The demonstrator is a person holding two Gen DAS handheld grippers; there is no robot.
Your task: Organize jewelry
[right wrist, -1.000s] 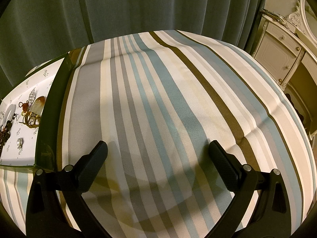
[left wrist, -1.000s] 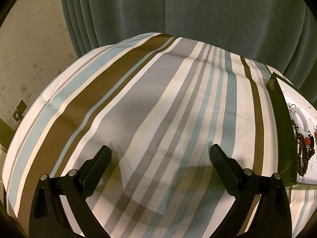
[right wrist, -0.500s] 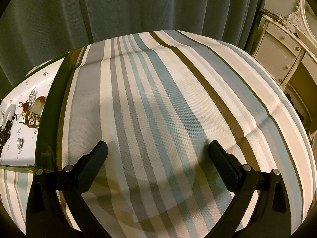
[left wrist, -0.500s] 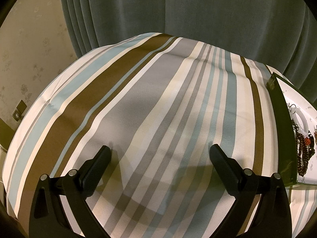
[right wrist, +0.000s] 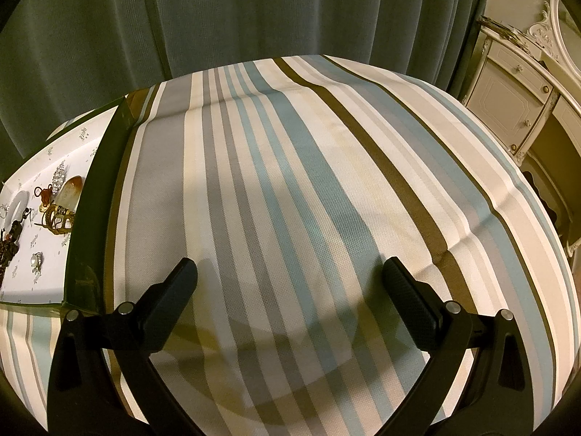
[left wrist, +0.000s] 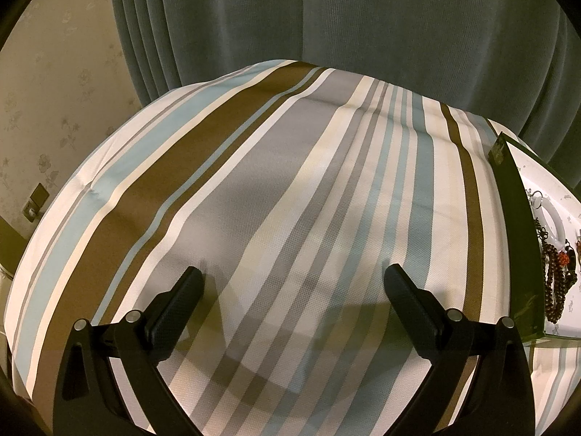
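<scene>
Jewelry (right wrist: 60, 214) lies inside dark-rimmed tray (right wrist: 92, 196) (beads, bangle).

The tablecloth (left wrist: 276, 196) runs in brown, pale blue, grey and cream stripes; the curtain (right wrist: 254, 14) is grey-green; the tray (right wrist: 87, 196) has dark green walls.

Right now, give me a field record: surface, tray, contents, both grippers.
surface: striped cloth in blue, grey, brown and cream
tray: dark-rimmed tray with white patterned liner, between the two grippers
contents: white bangle, dark beaded strand, gold filigree cuff, amber translucent stone, small pearl piece
left gripper: jaws wide apart, holding nothing, over cloth
right gripper: jaws wide apart, holding nothing, over cloth
background: grey-green curtain
</scene>
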